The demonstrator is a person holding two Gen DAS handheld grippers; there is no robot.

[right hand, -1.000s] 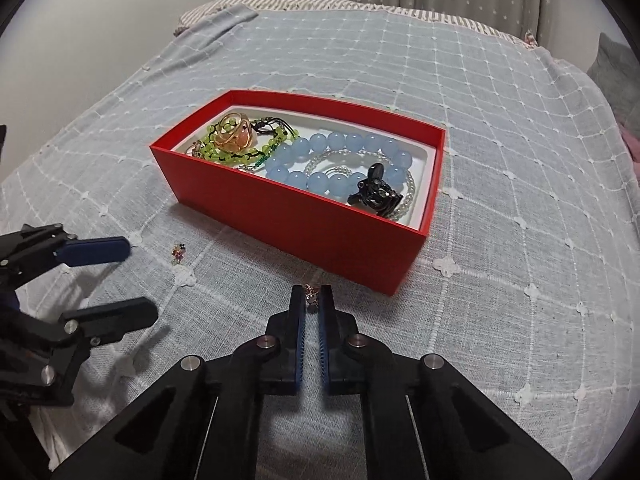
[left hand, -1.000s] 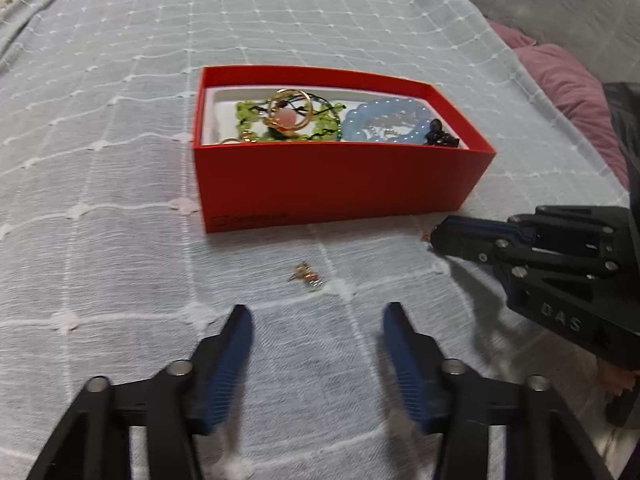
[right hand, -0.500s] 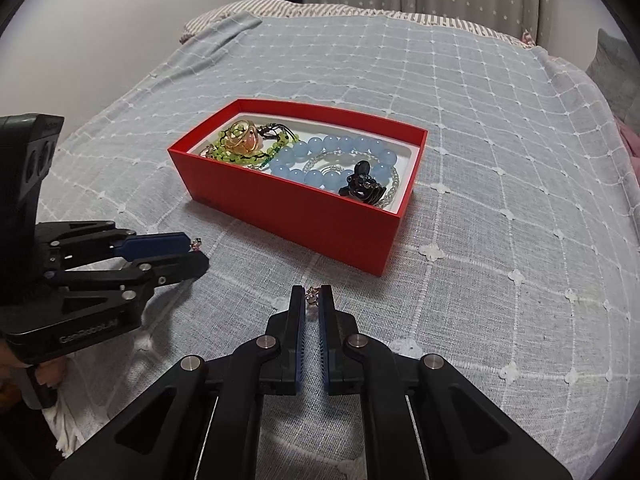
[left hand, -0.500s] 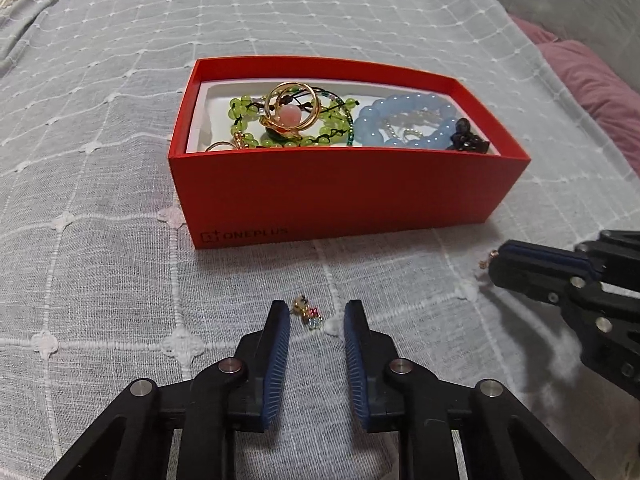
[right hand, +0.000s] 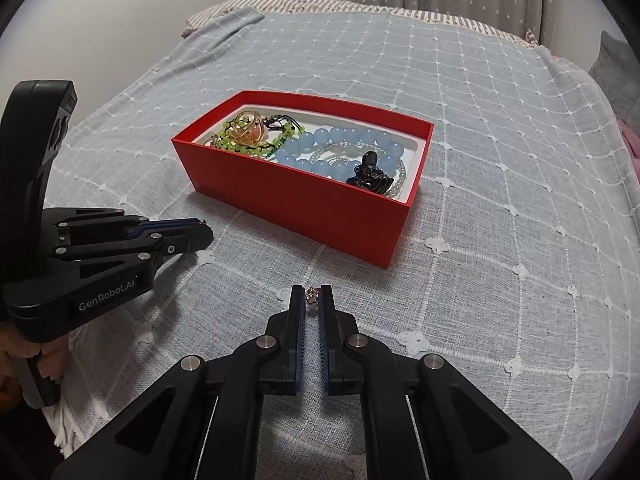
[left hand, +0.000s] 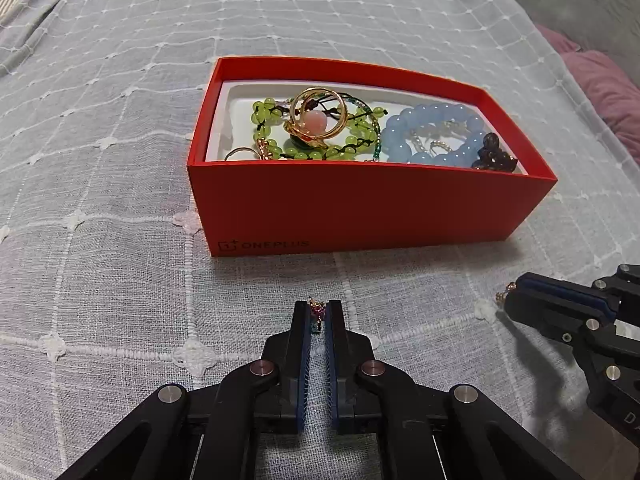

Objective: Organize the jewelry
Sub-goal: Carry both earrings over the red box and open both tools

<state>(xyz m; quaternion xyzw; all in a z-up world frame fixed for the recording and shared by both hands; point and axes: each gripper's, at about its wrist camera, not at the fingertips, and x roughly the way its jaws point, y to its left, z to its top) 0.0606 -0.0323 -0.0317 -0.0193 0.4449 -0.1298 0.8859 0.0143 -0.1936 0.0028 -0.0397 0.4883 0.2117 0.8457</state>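
A red box [left hand: 360, 208] sits on the grey bedspread, holding a green bead bracelet [left hand: 264, 114], gold rings around a pink bead [left hand: 316, 116], a blue bead bracelet [left hand: 432, 120] and a black charm [left hand: 494, 156]. In front of the box, my left gripper [left hand: 318, 320] has its jaws closing, and its pads pinch a small pink-and-gold earring [left hand: 316, 307] at the tips. My right gripper [right hand: 312, 299] is shut on a second small gold earring [right hand: 311, 294], just off the box's near corner [right hand: 392, 256]. The two grippers stay apart.
The white-gridded grey bedspread [right hand: 500, 200] covers the whole bed. A pink pillow [left hand: 600, 88] lies at the right edge and a striped pillow [right hand: 320, 4] at the far end. A hand [right hand: 44, 356] grips the left tool's handle near the bed's edge.
My left gripper's jaws went from wide open to shut around the earring on the cloth, moving in closer to the box. The right gripper stayed shut on its earring.
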